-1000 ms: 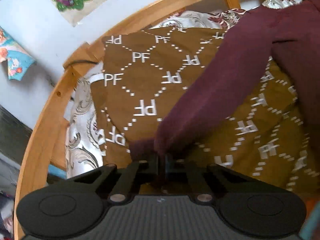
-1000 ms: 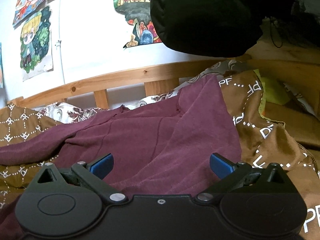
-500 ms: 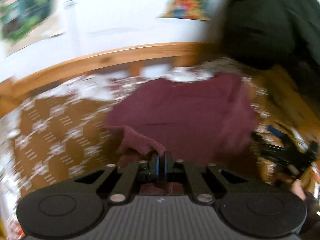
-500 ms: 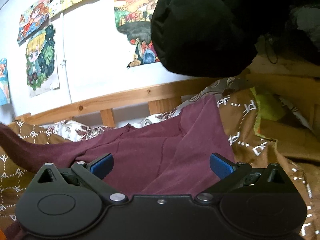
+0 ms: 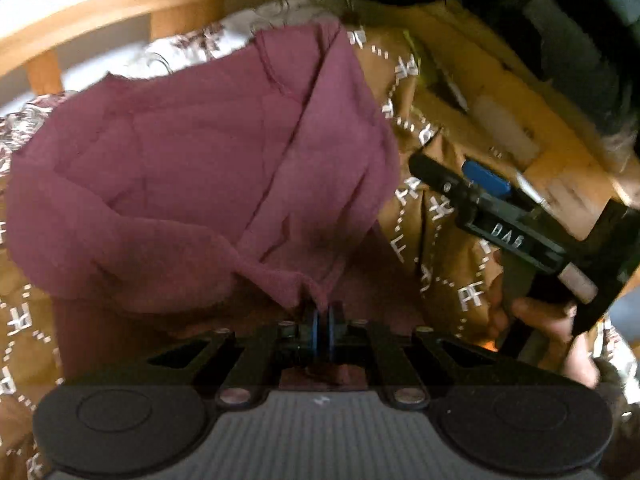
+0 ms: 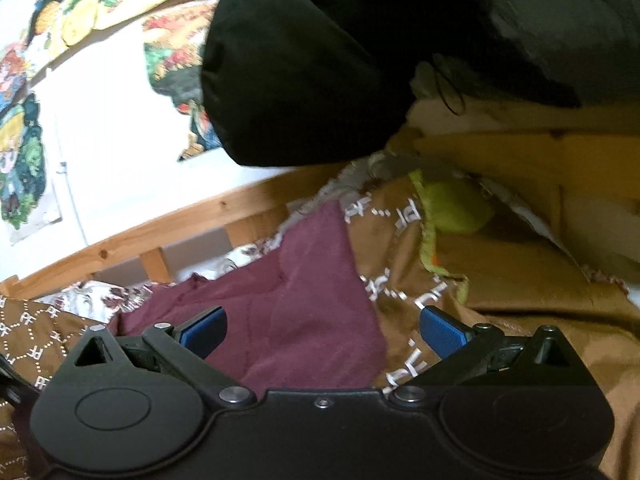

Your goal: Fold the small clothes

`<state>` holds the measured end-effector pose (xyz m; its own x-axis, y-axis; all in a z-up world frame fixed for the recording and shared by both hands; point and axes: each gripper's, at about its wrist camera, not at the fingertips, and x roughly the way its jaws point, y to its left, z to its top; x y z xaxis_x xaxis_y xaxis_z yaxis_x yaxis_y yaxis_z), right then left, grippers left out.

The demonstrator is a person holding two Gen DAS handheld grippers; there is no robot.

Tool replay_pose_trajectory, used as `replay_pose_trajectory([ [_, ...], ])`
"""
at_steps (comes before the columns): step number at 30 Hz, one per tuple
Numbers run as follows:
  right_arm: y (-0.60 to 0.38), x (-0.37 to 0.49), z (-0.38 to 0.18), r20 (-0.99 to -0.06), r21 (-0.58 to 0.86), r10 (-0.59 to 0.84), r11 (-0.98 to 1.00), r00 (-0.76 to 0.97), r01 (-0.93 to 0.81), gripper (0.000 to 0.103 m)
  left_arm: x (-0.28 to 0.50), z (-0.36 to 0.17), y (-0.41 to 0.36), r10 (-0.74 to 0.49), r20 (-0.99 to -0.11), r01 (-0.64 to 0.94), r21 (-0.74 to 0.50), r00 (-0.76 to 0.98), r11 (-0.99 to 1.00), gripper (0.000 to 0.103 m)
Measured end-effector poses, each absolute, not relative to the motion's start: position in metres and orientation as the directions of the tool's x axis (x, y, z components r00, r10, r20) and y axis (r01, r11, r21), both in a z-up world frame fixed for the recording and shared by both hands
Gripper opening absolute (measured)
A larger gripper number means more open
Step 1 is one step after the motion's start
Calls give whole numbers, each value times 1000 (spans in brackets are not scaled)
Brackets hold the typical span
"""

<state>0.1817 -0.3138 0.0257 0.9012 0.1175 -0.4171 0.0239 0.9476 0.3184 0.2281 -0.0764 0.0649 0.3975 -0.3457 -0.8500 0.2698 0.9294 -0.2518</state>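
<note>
- The left claw (image 5: 322,322) is closed on the cuff of the maroon shirt (image 5: 208,168), sleeve folded across the body.
- The right claw (image 6: 322,332) stands wide and holds nothing, above the brown blanket (image 6: 520,280).

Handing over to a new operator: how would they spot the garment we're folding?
Find the wooden bed rail and the brown blanket printed with white letters below it. The maroon top lies there, pinched at one end by the left gripper. It is the only plain, unpatterned fabric.

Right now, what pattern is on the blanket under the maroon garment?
Brown blanket with white dotted diamonds and "PF" letters; clearest in the left wrist view.
</note>
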Motion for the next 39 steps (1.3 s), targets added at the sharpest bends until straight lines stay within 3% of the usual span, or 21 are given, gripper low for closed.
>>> replay_pose_trajectory([
  [2, -315, 186, 14, -451, 307, 96, 950, 887, 53, 102, 231, 50, -83, -349, -851, 291, -245, 393, 925, 6],
  [5, -317, 189, 4, -479, 305, 80, 949, 874, 80, 102, 233, 36, -85, -373, -847, 301, -268, 379, 915, 17],
  [9, -320, 193, -8, -509, 318, 67, 941, 858, 115, 102, 230, 34, -73, -397, -825, 285, -299, 404, 911, 71],
  [13, -317, 191, -13, -513, 323, 81, 941, 855, 105, 102, 219, 44, -43, -430, -763, 258, -345, 483, 902, 89],
  [16, -311, 189, -12, -493, 345, 131, 937, 860, 54, 102, 212, 48, -11, -347, -747, 175, -303, 567, 937, 98],
  [21, -293, 183, -8, -465, 445, 319, 890, 826, -93, 101, 214, 36, 56, -54, -764, -120, -170, 643, 978, 99],
  [25, -263, 183, -19, -524, 518, 472, 837, 709, -175, 92, 223, 22, 102, 94, -763, -287, -124, 639, 950, 99],
  [31, -233, 182, -37, -614, 417, 477, 872, 629, -255, 58, 236, 5, 140, 127, -735, -369, -177, 666, 913, 99],
  [33, -228, 181, -35, -628, 391, 476, 877, 616, -278, 16, 241, 2, 141, 130, -724, -365, -177, 677, 914, 98],
  [35, -231, 177, -31, -610, 368, 464, 884, 642, -289, 9, 244, 1, 139, 129, -710, -345, -169, 692, 923, 98],
  [39, -245, 176, -18, -603, 350, 439, 896, 667, -273, 8, 252, 0, 124, 125, -693, -287, -123, 710, 950, 98],
])
